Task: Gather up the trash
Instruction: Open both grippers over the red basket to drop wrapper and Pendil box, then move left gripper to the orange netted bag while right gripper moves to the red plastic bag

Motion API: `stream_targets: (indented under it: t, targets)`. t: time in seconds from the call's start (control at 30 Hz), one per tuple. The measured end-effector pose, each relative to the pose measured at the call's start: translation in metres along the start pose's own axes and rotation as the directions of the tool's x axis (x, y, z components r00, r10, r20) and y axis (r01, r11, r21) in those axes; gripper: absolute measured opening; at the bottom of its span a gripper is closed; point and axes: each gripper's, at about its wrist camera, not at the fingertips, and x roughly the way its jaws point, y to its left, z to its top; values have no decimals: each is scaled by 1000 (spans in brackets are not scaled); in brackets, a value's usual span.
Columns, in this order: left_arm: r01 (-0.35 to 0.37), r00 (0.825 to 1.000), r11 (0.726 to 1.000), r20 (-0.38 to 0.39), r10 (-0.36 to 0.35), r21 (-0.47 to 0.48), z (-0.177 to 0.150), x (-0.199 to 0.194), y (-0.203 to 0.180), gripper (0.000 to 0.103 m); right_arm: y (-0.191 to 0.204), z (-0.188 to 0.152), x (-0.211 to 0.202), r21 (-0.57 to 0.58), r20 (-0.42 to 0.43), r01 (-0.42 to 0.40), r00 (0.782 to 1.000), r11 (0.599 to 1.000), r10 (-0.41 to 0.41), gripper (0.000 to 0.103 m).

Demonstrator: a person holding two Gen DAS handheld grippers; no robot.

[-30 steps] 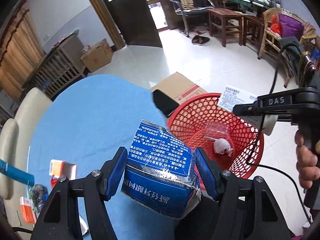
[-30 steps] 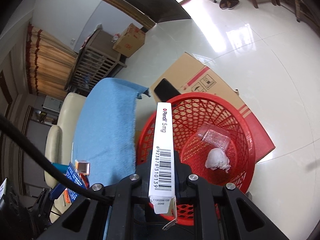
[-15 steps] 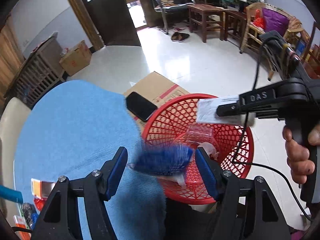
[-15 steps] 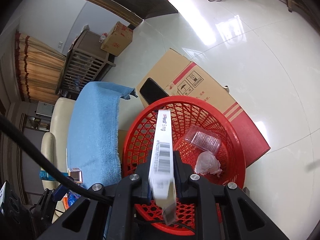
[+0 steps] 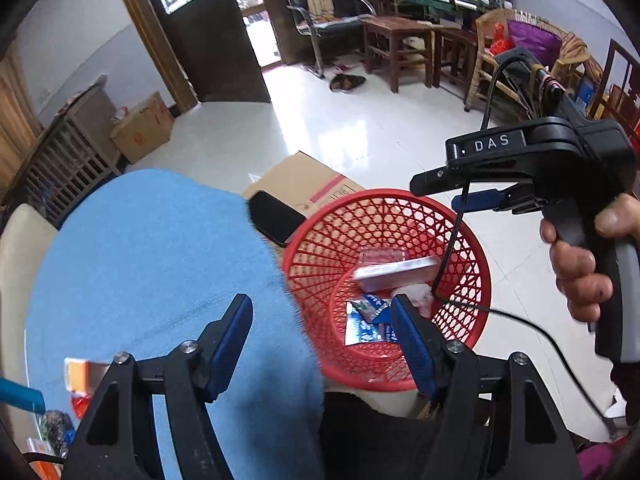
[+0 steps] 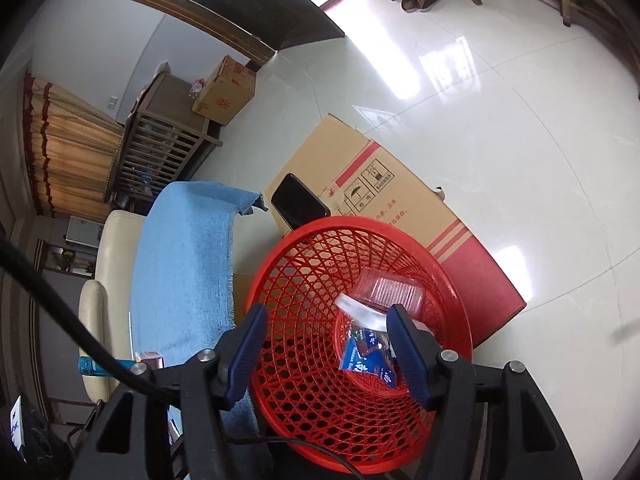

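tiled floor (image 6: 500, 100) | red mesh basket (image 6: 304, 280): blue crumpled carton (image 6: 368, 364) | left tool (image 5: 322, 344) released | right tool (image 6: 326, 350) opening, empty

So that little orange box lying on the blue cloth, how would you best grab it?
Probably from above with the empty left gripper, which is on that side: the orange box lies flat on the blue cloth, so the fingers would straddle its narrower width and pinch the side walls. It is blurred, so its exact edges are unclear.

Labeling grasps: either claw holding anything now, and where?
Nothing held. Left claw open and empty; right claw opening, empty, over the red basket.
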Motion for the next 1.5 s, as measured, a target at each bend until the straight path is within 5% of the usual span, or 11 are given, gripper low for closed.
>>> stream_targets:
  t: [0.27, 0.43, 0.63, 0.8, 0.87, 1.2, 1.33, 1.5]
  targets:
    - [-97, 992, 989, 69, 105, -108, -41, -59, 46, 72, 34, -3, -22, -51, 58, -3, 998, 999, 6, 66]
    - [-194, 976, 939, 43, 214, -283, -96, -93, 100, 72, 67, -11, -26, -119, 69, -15, 997, 993, 23, 66]
    - [-341, 936, 796, -101, 337, -501, -193, -118, 162, 73, 127, -27, -15, -232, 31, -44, 998, 972, 53, 66]
    - [-416, 906, 645, -232, 354, -641, -273, -128, 202, 73, 191, -51, 12, -358, -43, -74, 997, 931, 63, 66]
    - [-418, 905, 608, -249, 346, -675, -291, -129, 209, 73, 224, -66, 28, -415, -89, -96, 994, 905, 64, 66]
    - [-375, 923, 607, -218, 318, -700, -309, -125, 211, 73, 347, -174, 114, -640, -301, -187, 953, 745, -19, 66]
    - [-358, 930, 599, -217, 296, -717, -319, -120, 214, 73, 363, -201, 148, -658, -364, -207, 929, 724, -65, 66]
    - [-237, 969, 574, -147, 200, -784, -326, -115, 220, 73, 372, -219, 189, -675, -363, -158, 922, 721, -138, 66]
